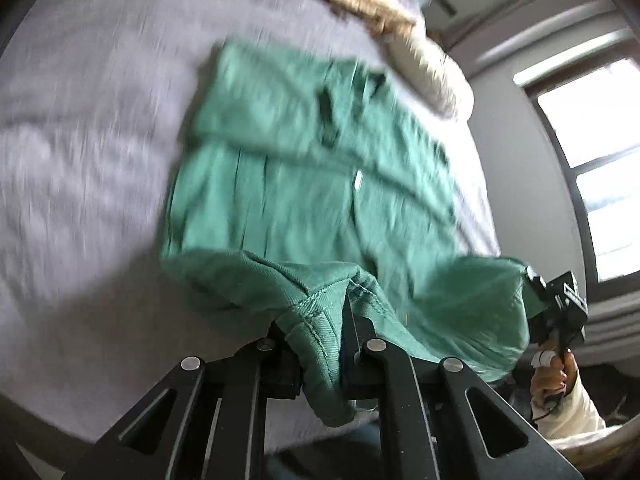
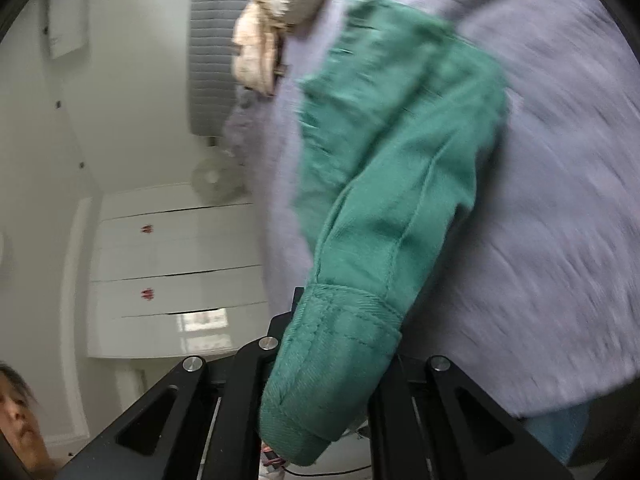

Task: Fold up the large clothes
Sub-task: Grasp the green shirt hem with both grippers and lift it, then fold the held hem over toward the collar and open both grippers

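Note:
A green garment [image 1: 288, 168] lies spread on a bed with a pale lilac sheet [image 1: 88, 128]. My left gripper [image 1: 320, 328] is shut on a stitched hem of the garment, and the cloth drapes down between its fingers. That near edge is lifted off the bed. In the right wrist view my right gripper [image 2: 332, 344] is shut on a thick green hem [image 2: 340, 344], with the garment [image 2: 400, 128] stretching away over the sheet [image 2: 540, 200]. The right gripper [image 1: 532, 280] also shows at the right of the left wrist view, clamping the garment's other corner, with a hand [image 1: 554, 376] on its handle.
A beige pillow or bundle [image 1: 400, 28] lies at the far end of the bed, also seen as a beige bundle [image 2: 272, 24] in the right wrist view. A bright window [image 1: 592, 152] is on the right wall. White drawers [image 2: 172, 264] stand beside the bed.

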Demonstrator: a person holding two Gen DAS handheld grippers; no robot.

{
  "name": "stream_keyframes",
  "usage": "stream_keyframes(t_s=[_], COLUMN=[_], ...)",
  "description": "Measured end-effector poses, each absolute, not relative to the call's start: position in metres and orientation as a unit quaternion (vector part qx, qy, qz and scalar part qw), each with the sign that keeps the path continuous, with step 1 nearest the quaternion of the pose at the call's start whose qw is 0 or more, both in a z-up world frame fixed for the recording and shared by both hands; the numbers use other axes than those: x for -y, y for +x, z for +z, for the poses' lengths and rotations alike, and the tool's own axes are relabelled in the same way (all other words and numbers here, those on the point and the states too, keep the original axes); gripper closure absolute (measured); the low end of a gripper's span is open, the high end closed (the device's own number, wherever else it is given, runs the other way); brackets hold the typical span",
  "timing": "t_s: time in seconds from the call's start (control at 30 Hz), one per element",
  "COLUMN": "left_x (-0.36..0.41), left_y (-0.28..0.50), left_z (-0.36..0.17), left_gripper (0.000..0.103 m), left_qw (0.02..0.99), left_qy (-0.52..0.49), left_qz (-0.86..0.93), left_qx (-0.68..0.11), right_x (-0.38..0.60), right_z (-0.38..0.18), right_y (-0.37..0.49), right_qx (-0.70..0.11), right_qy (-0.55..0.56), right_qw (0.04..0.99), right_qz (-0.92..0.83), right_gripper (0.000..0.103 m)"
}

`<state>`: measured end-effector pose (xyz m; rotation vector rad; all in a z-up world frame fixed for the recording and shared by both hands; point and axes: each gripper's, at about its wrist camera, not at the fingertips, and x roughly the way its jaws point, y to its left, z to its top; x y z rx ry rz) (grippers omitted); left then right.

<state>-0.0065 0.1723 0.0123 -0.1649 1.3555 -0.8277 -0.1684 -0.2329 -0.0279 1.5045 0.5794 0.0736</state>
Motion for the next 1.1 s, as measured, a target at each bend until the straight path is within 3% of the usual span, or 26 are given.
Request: stream_keyframes(t_s=[0.2, 0.37, 0.53, 0.77, 0.8, 0.9, 0.97, 1.0, 1.03, 1.07, 1.1], left_x=[-0.125, -0.076, -0.029, 0.002, 0.001, -0.005, -0.017, -0.021, -0.028, -0.031, -0.034], left_y=[0.066, 0.131, 0.19, 0.224, 0.228, 0.236, 0.233, 0.233, 0.232, 0.233, 0.235], left_z=[0.046, 0.041, -0.009, -0.075, -0.08, -0.078, -0.059, -0.051, -0.037, -0.029, -0.023], left_gripper=[0.089, 0.089, 0.089, 0.088, 0.086, 0.063, 0.022, 0.02, 0.02, 0.02, 0.02], left_qw=[0.75, 0.781, 0.781, 0.759, 0.753, 0.759, 0.783, 0.792, 0.804, 0.81, 0.816], left_qy=[-0.096, -0.087, -0.051, 0.001, -0.001, -0.005, 0.002, 0.003, 0.005, 0.008, 0.014], left_qz=[-0.333, -0.304, -0.278, -0.26, -0.259, -0.24, -0.233, -0.23, -0.232, -0.23, -0.224], left_qx=[-0.564, -0.539, -0.557, -0.597, -0.605, -0.606, -0.578, -0.566, -0.548, -0.54, -0.533], right_x=[0.295, 0.354, 0.401, 0.419, 0.42, 0.423, 0.424, 0.425, 0.426, 0.428, 0.431], right_z=[0.015, 0.017, -0.038, -0.105, -0.11, -0.118, -0.115, -0.111, -0.102, -0.092, -0.083], right_y=[-0.092, -0.021, 0.046, 0.075, 0.076, 0.076, 0.074, 0.073, 0.073, 0.072, 0.072], right_qx=[-0.265, -0.291, -0.333, -0.339, -0.335, -0.327, -0.32, -0.315, -0.307, -0.299, -0.295], right_qy=[0.636, 0.614, 0.624, 0.651, 0.657, 0.673, 0.678, 0.677, 0.672, 0.663, 0.652], right_qw=[0.723, 0.731, 0.706, 0.677, 0.674, 0.661, 0.66, 0.663, 0.672, 0.685, 0.697], right_qz=[0.054, 0.054, 0.013, -0.047, -0.05, -0.056, -0.054, -0.053, -0.05, -0.05, -0.051], right_gripper=[0.094, 0.094, 0.094, 0.092, 0.09, 0.088, 0.079, 0.059, 0.027, 0.016, 0.015])
